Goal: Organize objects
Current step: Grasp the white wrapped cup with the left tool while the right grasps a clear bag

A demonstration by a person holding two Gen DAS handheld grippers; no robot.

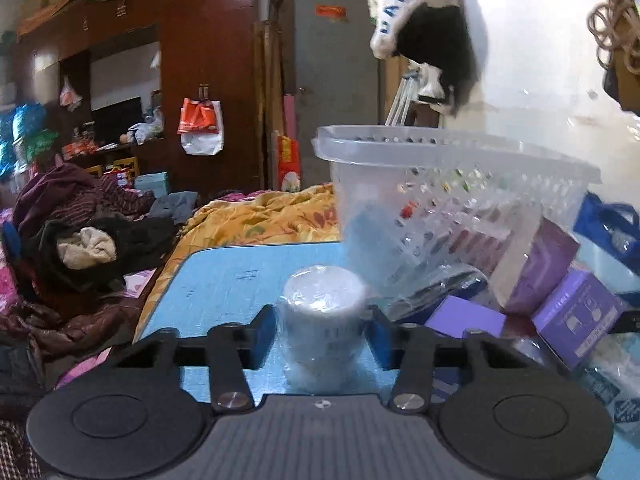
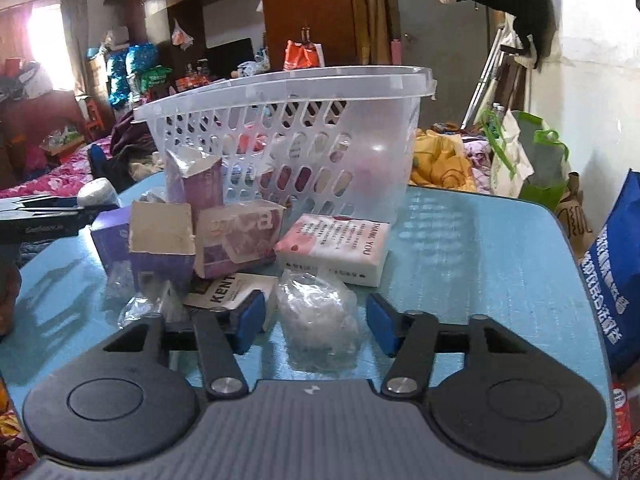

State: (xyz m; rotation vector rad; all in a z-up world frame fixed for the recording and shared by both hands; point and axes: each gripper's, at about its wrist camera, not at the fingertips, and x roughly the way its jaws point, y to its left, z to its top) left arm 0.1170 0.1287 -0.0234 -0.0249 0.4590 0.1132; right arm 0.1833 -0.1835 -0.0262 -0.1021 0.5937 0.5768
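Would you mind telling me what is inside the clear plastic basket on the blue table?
Through the basket slots only blurred red and dark patches show; whether they lie inside or behind it I cannot tell. Its floor is hidden.

The blue tabletop [image 2: 480, 240] has rounded corners and carries a clear plastic basket [image 2: 360, 152] toward its far side. In front of the basket lie a white pack [image 2: 336, 248] printed "THANK YOU", a pink box [image 2: 236, 240], purple boxes [image 2: 160, 256], one with a torn flap, and a "KENT" box [image 2: 228, 292]. A crumpled plastic bag [image 2: 320, 320] sits on the near part. Near the left edge stands a white wrapped roll [image 1: 324, 320], possibly tape. The right half of the tabletop is bare and glossy.
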